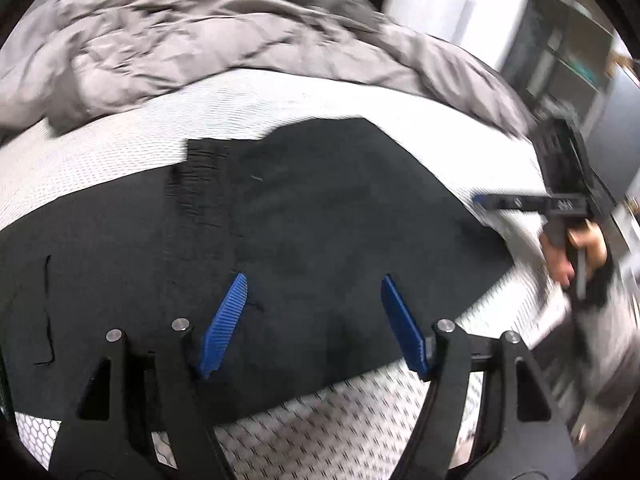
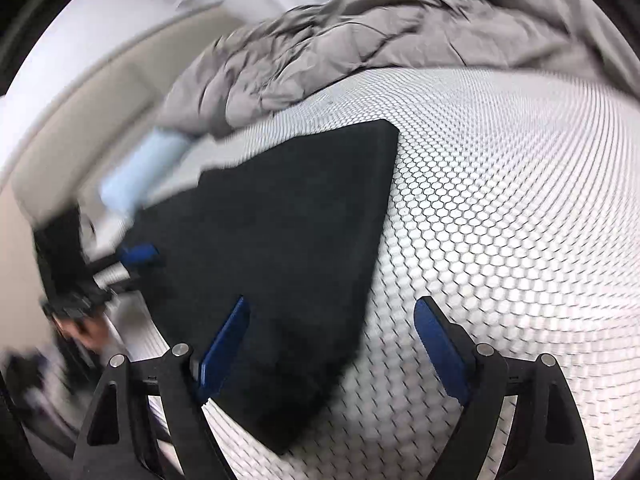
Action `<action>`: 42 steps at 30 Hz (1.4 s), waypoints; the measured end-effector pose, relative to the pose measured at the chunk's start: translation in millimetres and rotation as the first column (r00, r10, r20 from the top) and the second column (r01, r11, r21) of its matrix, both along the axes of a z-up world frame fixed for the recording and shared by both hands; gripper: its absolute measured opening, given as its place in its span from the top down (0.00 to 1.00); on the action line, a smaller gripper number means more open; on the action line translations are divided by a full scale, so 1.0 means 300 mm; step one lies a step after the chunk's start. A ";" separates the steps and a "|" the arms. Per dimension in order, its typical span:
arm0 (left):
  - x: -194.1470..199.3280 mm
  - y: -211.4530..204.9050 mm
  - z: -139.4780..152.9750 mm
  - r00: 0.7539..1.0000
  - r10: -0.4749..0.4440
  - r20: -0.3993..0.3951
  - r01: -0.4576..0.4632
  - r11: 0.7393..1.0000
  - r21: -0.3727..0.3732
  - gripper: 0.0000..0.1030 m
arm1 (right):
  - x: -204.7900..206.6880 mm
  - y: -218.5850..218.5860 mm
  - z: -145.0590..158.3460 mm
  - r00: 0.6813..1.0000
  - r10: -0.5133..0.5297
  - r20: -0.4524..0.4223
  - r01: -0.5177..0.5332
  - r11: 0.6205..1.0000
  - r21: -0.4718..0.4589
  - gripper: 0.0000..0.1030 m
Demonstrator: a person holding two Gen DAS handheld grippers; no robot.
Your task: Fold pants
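Observation:
Black pants (image 1: 304, 216) lie folded flat on a white honeycomb-patterned mattress (image 1: 360, 412); a ribbed waistband (image 1: 200, 184) shows at the left. My left gripper (image 1: 314, 284) is open just above the pants, holding nothing. My right gripper (image 2: 330, 306) is open over the near edge of the pants (image 2: 280, 232), left finger over cloth, right finger over mattress (image 2: 500, 220). The right gripper also shows in the left wrist view (image 1: 480, 199) beside the pants' right edge. The left gripper also shows in the right wrist view (image 2: 138, 254) at the pants' left edge.
A crumpled grey duvet (image 1: 180, 48) is heaped along the far side of the mattress, also seen in the right wrist view (image 2: 360, 36). A light blue object (image 2: 140, 168) lies beyond the pants. Dark furniture (image 1: 568, 64) stands off the bed's right.

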State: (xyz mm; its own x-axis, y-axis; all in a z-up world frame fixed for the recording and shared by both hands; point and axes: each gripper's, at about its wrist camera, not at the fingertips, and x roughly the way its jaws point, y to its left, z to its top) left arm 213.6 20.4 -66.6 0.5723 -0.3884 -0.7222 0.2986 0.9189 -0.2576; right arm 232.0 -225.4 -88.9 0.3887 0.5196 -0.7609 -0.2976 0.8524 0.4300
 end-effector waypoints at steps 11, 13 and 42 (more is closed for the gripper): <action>0.134 0.188 -0.096 0.953 0.283 -0.106 -0.286 0.958 -0.016 0.35 | 0.363 0.082 -0.179 0.976 -0.058 -0.210 0.104 0.972 0.213 0.90; 0.141 0.178 -0.117 0.952 0.283 -0.116 -0.285 0.959 0.000 0.35 | 0.355 0.092 -0.151 0.985 -0.051 -0.167 0.081 0.981 0.177 0.93; 0.077 -0.281 -0.120 0.985 -0.166 -0.041 0.170 0.962 0.215 0.33 | -0.020 0.321 -0.061 0.967 0.225 0.120 -0.149 0.879 -0.453 0.49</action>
